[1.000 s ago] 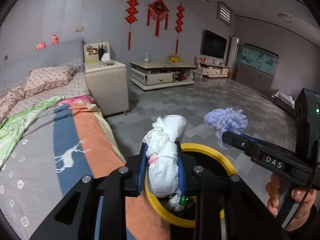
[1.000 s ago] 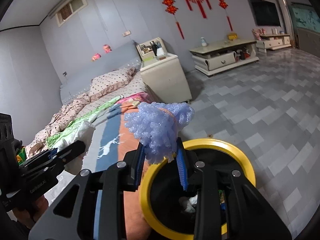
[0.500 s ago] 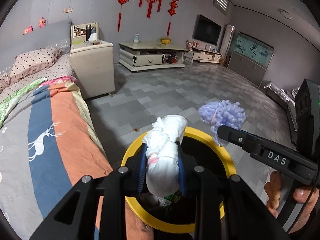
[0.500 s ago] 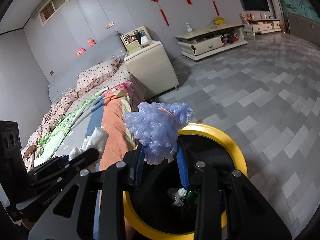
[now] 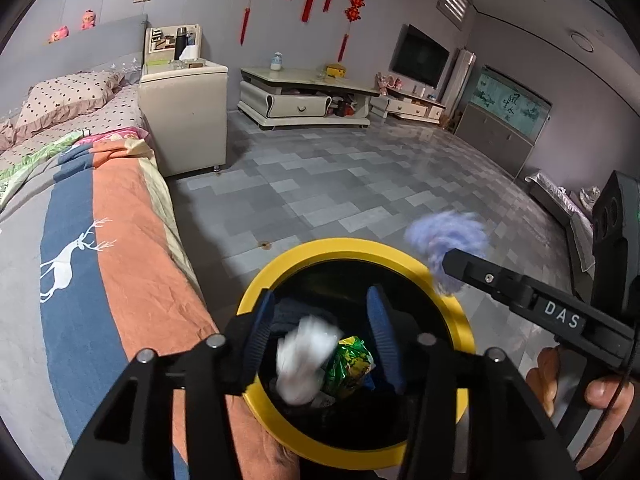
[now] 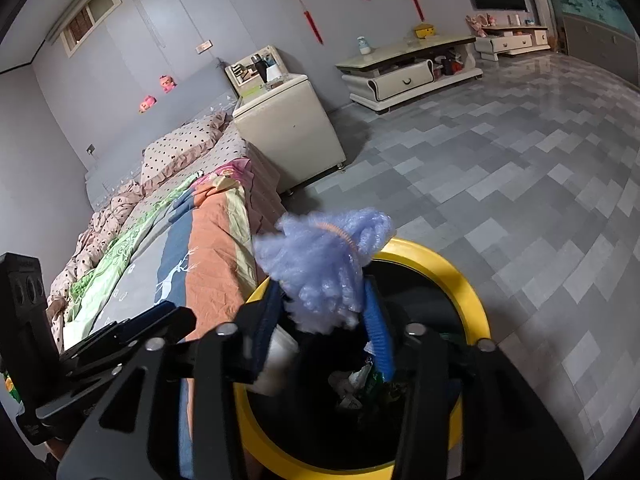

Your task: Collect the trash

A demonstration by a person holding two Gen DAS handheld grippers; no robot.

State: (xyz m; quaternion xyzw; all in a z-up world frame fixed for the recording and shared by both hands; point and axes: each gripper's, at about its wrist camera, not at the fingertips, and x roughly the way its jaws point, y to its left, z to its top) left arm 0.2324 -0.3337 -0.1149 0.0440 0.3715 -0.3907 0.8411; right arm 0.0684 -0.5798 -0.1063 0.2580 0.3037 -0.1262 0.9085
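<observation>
A black bin with a yellow rim (image 5: 352, 246) stands on the floor beside the bed; it also shows in the right wrist view (image 6: 472, 292). My left gripper (image 5: 324, 320) is open above the bin. A white crumpled wad (image 5: 304, 360), blurred, is falling between its fingers into the bin, beside a green wrapper (image 5: 350, 364). The wad also shows in the right wrist view (image 6: 276, 364). My right gripper (image 6: 324, 312) holds a purple foam net (image 6: 324, 264) over the bin's rim; its jaws look wider apart. The net is blurred in the left wrist view (image 5: 448, 244).
The bed (image 5: 100, 248) with a striped deer-print cover lies left of the bin. A cream bedside cabinet (image 5: 184, 116) stands at its head, a low TV stand (image 5: 304, 100) against the far wall. Grey tiled floor (image 5: 360, 184) stretches to the right.
My left gripper has opened and let go of the white wad, which drops into the bin. My right gripper has moved further over the bin with the purple net, its jaws spreading.
</observation>
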